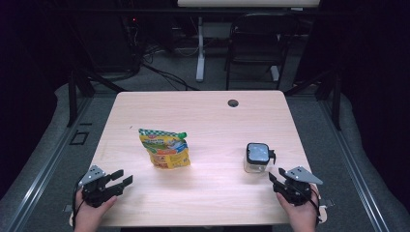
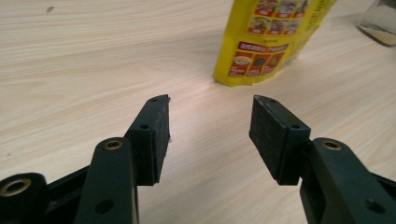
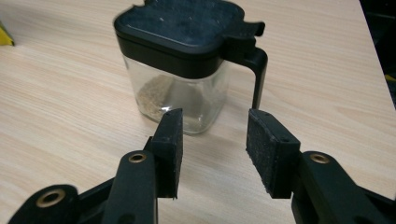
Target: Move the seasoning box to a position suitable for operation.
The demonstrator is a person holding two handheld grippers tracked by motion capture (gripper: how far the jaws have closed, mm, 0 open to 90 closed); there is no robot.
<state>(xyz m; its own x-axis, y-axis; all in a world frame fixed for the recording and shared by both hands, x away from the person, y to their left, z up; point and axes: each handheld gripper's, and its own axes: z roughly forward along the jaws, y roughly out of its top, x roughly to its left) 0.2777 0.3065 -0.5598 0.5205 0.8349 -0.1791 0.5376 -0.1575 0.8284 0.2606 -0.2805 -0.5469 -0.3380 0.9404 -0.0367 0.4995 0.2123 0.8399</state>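
Dim room, pale table (image 1: 203,111). My left gripper (image 1: 117,180) and right gripper (image 1: 276,180) gape empty. Pouch (image 1: 164,148) stands centre-left, jar (image 1: 256,157) just beyond the right; a clumsy nudge could topple either.

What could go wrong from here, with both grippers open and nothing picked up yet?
The right gripper sits close in front of the glass jar; a push forward with its jaws misaligned could shove or tip it rather than straddle it. The jar's thin black handle juts toward one jaw and might get snagged. The yellow pouch ahead of the left gripper looks soft, so a pinch there may crumple it or slip off.
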